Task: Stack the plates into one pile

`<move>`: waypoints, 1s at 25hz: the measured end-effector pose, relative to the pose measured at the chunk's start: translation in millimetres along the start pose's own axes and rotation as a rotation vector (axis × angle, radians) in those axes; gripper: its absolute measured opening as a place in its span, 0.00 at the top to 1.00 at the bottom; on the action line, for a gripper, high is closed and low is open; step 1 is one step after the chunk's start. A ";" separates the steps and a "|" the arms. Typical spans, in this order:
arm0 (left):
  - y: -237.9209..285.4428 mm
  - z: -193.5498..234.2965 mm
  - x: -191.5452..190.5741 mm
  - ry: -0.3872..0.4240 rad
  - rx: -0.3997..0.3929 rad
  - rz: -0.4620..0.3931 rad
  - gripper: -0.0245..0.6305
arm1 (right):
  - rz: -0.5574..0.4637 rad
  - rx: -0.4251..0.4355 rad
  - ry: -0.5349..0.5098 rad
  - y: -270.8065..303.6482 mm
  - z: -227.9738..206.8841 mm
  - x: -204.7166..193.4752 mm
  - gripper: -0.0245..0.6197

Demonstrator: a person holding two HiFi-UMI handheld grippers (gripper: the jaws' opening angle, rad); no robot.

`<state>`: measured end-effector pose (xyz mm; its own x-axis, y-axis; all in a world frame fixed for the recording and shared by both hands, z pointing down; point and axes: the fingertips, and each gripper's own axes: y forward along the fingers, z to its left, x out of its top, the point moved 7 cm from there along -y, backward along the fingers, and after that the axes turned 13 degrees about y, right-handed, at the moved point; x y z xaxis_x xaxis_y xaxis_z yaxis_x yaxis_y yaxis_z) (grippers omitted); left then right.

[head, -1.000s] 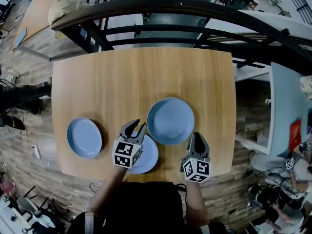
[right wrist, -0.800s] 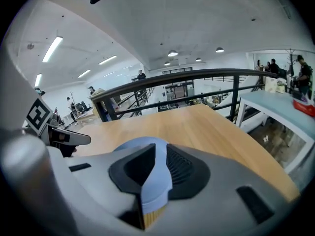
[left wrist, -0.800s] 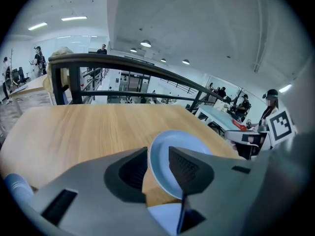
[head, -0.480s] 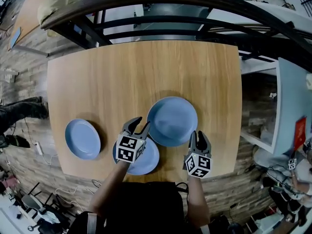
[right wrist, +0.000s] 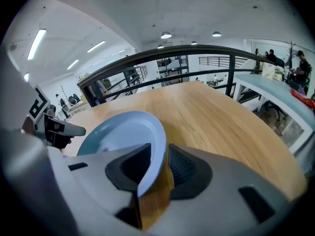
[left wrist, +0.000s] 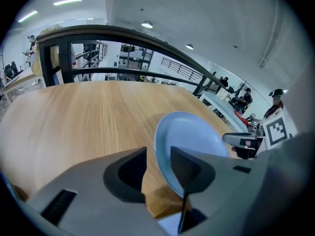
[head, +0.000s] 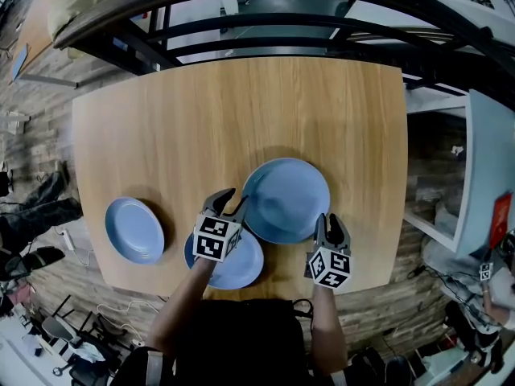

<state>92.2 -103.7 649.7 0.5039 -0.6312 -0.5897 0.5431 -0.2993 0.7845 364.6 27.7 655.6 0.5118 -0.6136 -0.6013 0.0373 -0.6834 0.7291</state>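
Observation:
Three blue plates lie on the wooden table (head: 201, 111). The large plate (head: 286, 195) (left wrist: 192, 136) (right wrist: 118, 134) is in the middle. A small plate (head: 134, 230) lies at the left, and another plate (head: 233, 268) sits at the front under my left hand. My left gripper (head: 231, 202) (left wrist: 158, 161) has just been opening its jaws. It stands open with the large plate's left rim between them. At the plate's right rim, my right gripper (head: 329, 222) (right wrist: 160, 163) straddles the edge. Wood shows between that rim and one pad.
A black railing (head: 265, 18) curves along the table's far edge. A white table (head: 487, 175) stands to the right, past a gap of brick floor. The table's front edge (head: 265, 292) runs close behind both grippers.
Both grippers have sunk toward the table and come onto the large plate's rim, one on each side. The left jaws stand wider than before. The plates have not shifted.

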 end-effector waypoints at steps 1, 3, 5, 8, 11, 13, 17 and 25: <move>2.8 -0.5 -1.5 -0.002 -0.009 0.012 0.72 | 0.005 0.000 0.003 1.9 -0.8 -0.9 0.76; 7.6 -1.4 -5.1 -0.009 -0.022 0.034 0.72 | 0.015 -0.001 0.009 5.2 -2.2 -3.2 0.76; 11.3 -2.4 -7.8 -0.017 -0.025 0.049 0.72 | 0.029 -0.004 0.016 7.5 -4.3 -5.6 0.76; 15.2 -3.5 -9.7 -0.024 -0.020 0.061 0.72 | 0.052 -0.009 0.021 10.7 -7.8 -9.0 0.76; 19.1 -1.2 -11.3 -0.031 -0.021 0.069 0.72 | 0.068 -0.007 0.024 16.0 -7.5 -12.3 0.77; 20.1 0.2 -12.1 -0.037 -0.021 0.073 0.72 | 0.073 -0.006 0.031 17.3 -7.5 -14.1 0.78; 21.6 3.7 -13.7 -0.041 -0.016 0.085 0.73 | 0.087 -0.006 0.037 20.0 -7.4 -17.0 0.80; 26.5 0.8 -15.3 -0.044 -0.037 0.098 0.83 | 0.091 -0.006 0.048 21.8 -8.3 -20.3 0.83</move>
<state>98.3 -102.5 679.7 0.5261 -0.6874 -0.5007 0.5175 -0.2084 0.8299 362.2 28.5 686.3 0.5542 -0.6531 -0.5160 -0.0060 -0.6231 0.7822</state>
